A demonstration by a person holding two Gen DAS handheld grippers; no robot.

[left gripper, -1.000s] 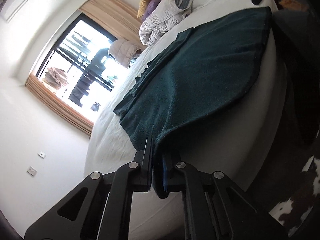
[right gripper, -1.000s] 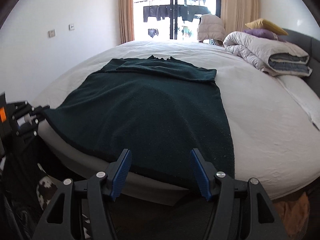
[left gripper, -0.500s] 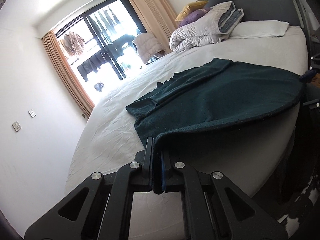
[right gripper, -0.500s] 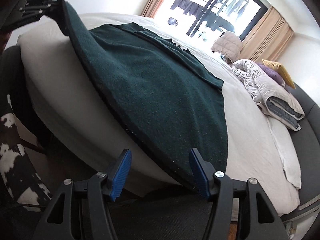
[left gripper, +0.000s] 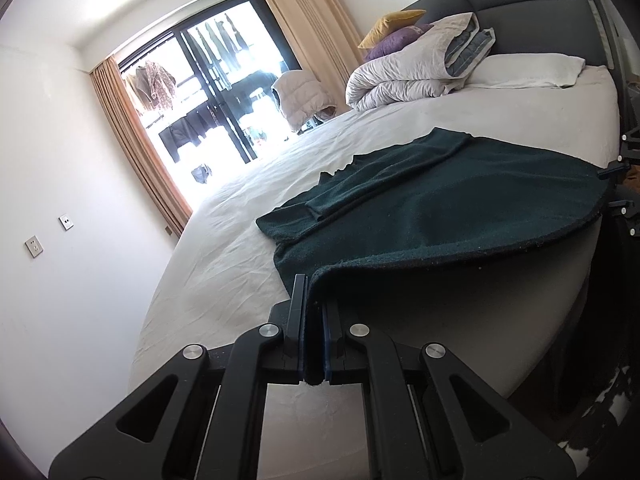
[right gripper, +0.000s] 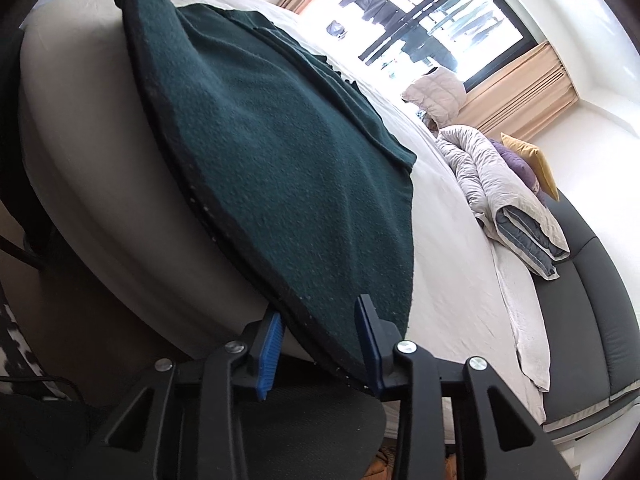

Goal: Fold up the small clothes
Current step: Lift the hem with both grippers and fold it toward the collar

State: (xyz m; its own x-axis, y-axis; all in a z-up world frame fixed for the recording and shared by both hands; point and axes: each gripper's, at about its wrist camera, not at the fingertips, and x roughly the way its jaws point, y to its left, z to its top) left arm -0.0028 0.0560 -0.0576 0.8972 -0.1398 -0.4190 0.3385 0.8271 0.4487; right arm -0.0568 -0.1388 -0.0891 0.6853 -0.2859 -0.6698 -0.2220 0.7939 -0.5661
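Note:
A dark green knitted garment lies spread on the white bed sheet, its near hem hanging over the mattress edge. My left gripper is shut on the garment's near left corner and holds it lifted off the sheet. In the right wrist view the garment runs down to my right gripper. Its blue pads straddle the near right hem. The jaws are closing, with a gap still showing between pads and cloth. The garment's far end is folded over.
A rolled grey duvet, a yellow cushion, a purple cushion and a white pillow lie at the dark headboard. A glass door with beige curtains is beyond the bed. A padded jacket sits by it.
The left gripper rose and rolled upright with the corner in it. The right gripper sank to the hem, rolled, and its jaws narrowed around the cloth edge.

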